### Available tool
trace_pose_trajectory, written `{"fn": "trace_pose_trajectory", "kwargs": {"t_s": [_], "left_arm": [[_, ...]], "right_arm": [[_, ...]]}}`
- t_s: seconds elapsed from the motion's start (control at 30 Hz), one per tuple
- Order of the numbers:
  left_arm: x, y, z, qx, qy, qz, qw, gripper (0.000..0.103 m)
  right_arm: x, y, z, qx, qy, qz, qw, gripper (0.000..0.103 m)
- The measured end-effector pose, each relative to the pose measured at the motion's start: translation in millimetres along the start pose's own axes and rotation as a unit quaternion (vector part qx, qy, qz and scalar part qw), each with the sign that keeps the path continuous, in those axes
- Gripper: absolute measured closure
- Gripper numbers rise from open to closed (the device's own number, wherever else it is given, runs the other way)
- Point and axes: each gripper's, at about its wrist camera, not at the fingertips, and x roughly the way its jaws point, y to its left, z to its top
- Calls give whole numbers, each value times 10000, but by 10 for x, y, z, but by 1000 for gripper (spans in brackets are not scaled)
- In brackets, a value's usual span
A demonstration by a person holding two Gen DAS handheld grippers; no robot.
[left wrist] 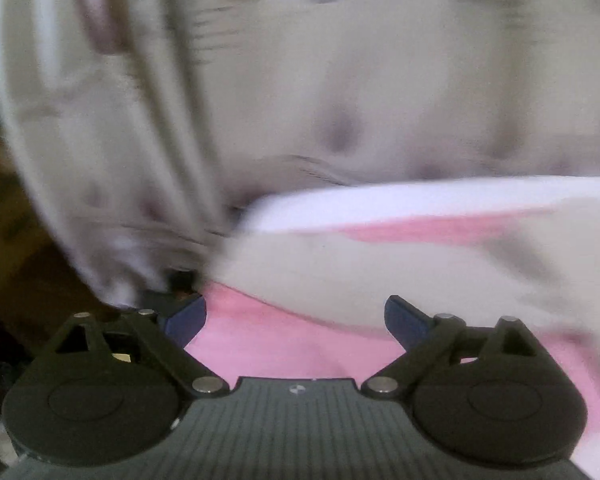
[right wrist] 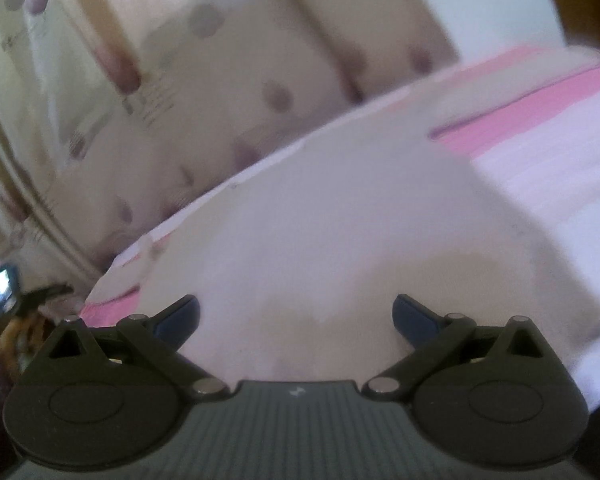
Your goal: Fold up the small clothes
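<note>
Everything in the left wrist view is blurred. A pale cream garment (left wrist: 380,268) lies on a pink and white sheet (left wrist: 268,344), just ahead of my left gripper (left wrist: 296,316). That gripper is open, its blue pads wide apart with only pink sheet between them. In the right wrist view a whitish garment (right wrist: 320,208) lies spread flat over the bed, reaching under my right gripper (right wrist: 296,316). The right gripper is also open and holds nothing; its blue fingertips (right wrist: 180,318) hover over the cloth.
A cream fabric with purple dots (left wrist: 340,92) hangs or bunches behind the bed (right wrist: 220,92). The pink-and-white striped sheet (right wrist: 540,152) runs off to the right. Dark brown furniture (right wrist: 588,4) stands at the top right, and dark clutter (right wrist: 4,288) sits at the left edge.
</note>
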Motion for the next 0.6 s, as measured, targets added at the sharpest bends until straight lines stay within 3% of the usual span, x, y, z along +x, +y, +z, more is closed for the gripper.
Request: {"fn": "trace_pose_trajectory", "kwargs": {"t_s": [0.17, 0.33, 0.47, 0.6], "left_arm": [[-514, -603, -463, -382, 93, -1258, 9913, 8], [-799, -1058, -771, -432, 341, -1668, 9844, 9], [-969, -1210, -935, -299, 607, -2019, 9771, 9], [-1159, -1176, -1094, -151, 745, -2129, 9741, 9]], "right_arm": [[-329, -405, 122, 70, -378, -428, 9983, 0], [-516, -789, 133, 408, -362, -619, 9966, 0], [-523, -898, 57, 268, -191, -619, 9975, 0], [-414, -933, 48, 93, 39, -436, 9990, 0]]}}
